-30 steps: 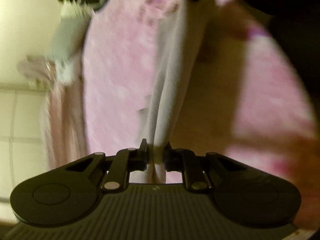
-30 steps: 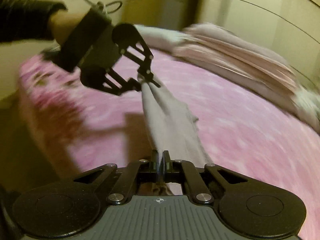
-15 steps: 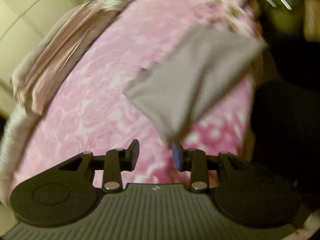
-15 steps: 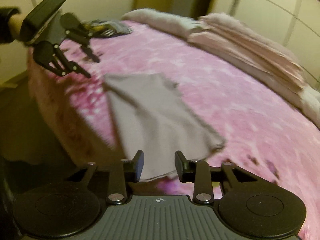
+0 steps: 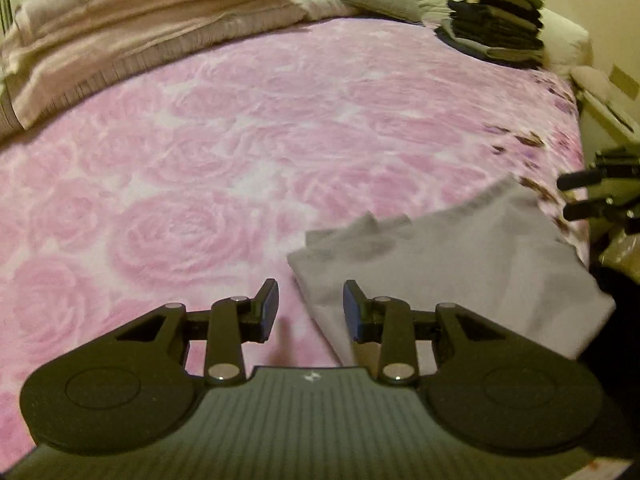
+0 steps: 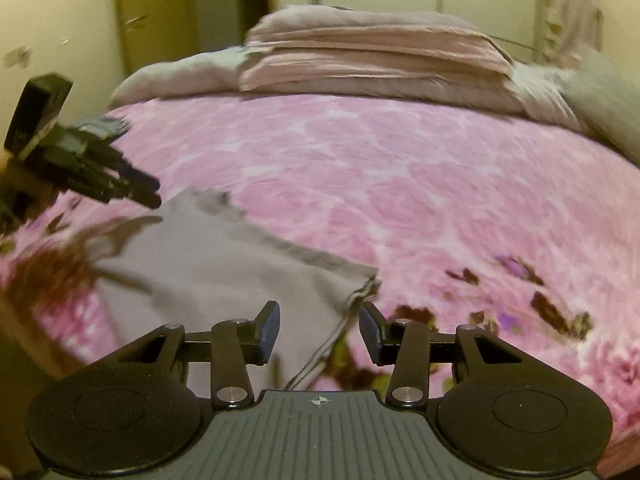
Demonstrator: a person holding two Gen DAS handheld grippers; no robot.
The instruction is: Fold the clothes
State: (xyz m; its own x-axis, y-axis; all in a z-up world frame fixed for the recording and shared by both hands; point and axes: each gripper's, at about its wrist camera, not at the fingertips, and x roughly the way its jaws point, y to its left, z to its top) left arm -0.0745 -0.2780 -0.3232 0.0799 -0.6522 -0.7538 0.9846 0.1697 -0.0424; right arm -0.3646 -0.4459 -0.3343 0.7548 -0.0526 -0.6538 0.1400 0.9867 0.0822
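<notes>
One grey garment [image 5: 452, 264] lying flat near bed's near edge on pink rose blanket [image 5: 248, 140], still needs folding. Left gripper [image 5: 310, 306] part open, nothing held. Right gripper [image 6: 318, 326] opening, garment edge between jaws, pads clear. Dark folded stack [image 5: 496, 20] at far right suggests several pieces done.
</notes>
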